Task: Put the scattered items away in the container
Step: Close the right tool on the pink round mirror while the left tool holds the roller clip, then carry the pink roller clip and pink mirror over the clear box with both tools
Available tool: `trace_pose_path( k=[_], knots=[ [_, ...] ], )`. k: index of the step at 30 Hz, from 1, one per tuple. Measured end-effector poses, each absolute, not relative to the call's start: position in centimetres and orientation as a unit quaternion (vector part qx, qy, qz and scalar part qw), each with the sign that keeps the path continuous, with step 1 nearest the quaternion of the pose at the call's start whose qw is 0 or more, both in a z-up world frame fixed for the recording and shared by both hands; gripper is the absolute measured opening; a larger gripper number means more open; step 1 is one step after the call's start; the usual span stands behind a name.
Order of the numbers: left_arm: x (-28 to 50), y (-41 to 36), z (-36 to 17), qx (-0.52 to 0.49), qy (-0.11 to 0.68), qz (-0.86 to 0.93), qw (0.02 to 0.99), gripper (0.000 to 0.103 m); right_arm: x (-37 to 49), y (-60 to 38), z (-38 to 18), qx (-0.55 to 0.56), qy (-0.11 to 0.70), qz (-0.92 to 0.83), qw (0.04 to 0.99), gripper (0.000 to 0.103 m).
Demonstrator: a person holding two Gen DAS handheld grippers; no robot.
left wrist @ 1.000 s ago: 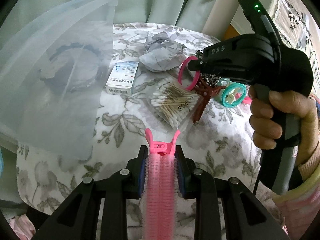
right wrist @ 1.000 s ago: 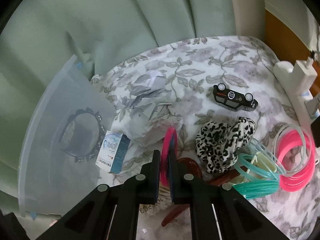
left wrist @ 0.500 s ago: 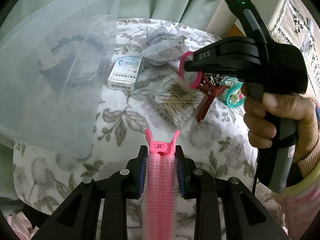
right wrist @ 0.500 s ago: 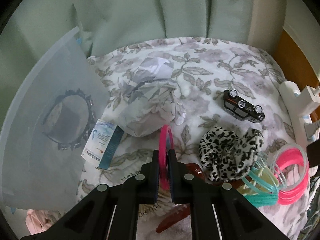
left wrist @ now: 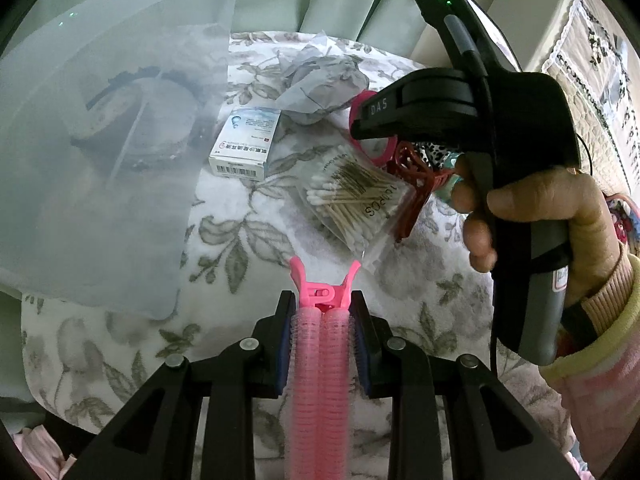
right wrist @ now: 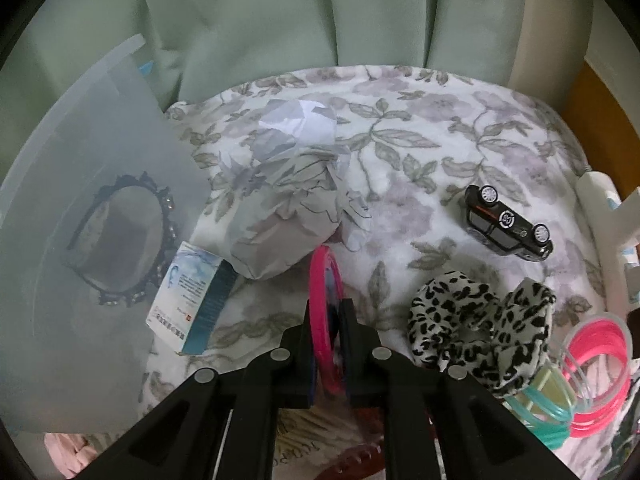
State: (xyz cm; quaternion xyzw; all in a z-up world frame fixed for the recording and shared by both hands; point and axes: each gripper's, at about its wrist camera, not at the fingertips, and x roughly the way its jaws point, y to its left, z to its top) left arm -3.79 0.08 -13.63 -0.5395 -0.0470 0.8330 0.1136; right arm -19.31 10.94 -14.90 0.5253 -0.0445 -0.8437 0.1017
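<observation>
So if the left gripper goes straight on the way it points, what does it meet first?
Probably the bag of cotton swabs, lying just beyond the pink hair clip held by the left gripper. Bare floral cloth may come first; depth is unclear.

surface: floral blanket (right wrist: 400, 128) | on it: toy car (right wrist: 508, 224), scrunchie (right wrist: 480, 324), box (right wrist: 192, 300)

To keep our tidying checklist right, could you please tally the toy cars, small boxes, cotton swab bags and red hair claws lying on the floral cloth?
Toy car: 1
Small box: 1
Cotton swab bag: 1
Red hair claw: 1
Total: 4
</observation>
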Motion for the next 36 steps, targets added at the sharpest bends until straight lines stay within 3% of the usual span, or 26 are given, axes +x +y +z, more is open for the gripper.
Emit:
trace_pose_path(
  k=[7, 20, 36],
  knots=[
    [-3.9, 0.0, -13.5, -0.537, -0.047, 0.834, 0.114, 0.028, -19.3, 11.6, -14.8, 0.525, -0.081, -0.841, 0.101, 0.006],
    [-2.7, 0.4, -10.8, -0.501, -0.036, 0.856, 0.123, 0.028, -16.5, 12.2, -10.1, 0.488, -0.076, -0.862, 0.115, 0.006],
    [-0.5, -1.0, -1.4, -0.384, -0.059, 0.912, 0.13, 0.028, -11.6, 10.1, 0.3, 0.397, -0.054, -0.904, 0.149, 0.006]
  ],
)
